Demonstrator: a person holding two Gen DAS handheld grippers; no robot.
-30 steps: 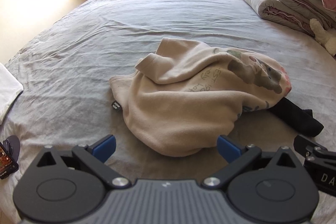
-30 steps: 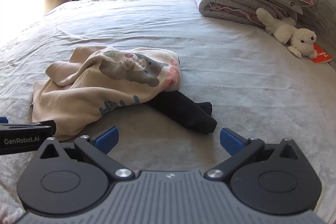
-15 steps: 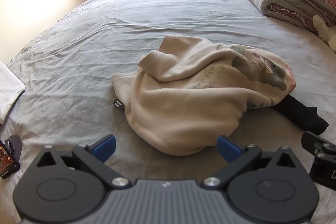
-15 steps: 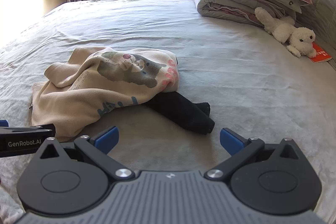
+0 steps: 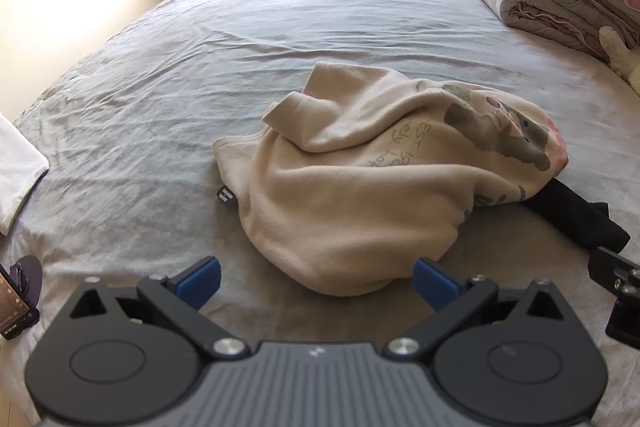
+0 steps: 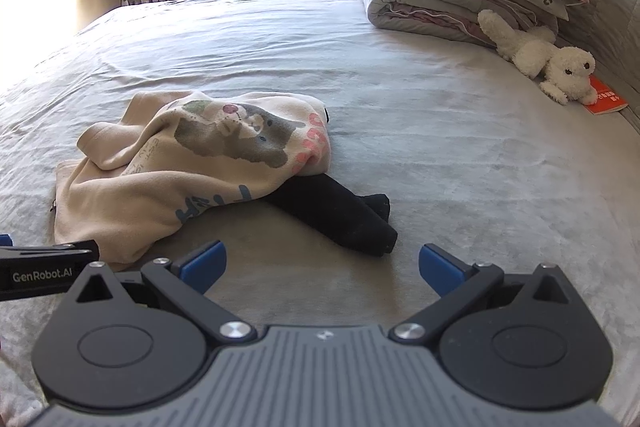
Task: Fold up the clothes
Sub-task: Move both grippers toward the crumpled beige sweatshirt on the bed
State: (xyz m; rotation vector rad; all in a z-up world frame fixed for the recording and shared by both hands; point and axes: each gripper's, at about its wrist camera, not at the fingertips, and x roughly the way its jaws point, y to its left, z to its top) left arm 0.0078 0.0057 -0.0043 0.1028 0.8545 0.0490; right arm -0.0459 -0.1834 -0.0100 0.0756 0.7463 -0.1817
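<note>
Drawn slightly nearer the crumpled sweatshirt [image 5: 372, 187] than a second ago. Left gripper [image 5: 316, 277] and right gripper [image 6: 322, 265] spread wide, empty, poised for edges. Heaped over black garment [image 6: 340, 215], so probably needing lifting off first.

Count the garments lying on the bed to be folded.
2: a crumpled beige sweatshirt mid-bed, and a black garment poking out from under its right edge. More may be hidden underneath.

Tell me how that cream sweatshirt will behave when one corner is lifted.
The cream sweatshirt lies in a slumped heap, so it will probably drape limply. Its fleecy surface suggests good grip. It overlaps the black garment, which may drag along.
</note>
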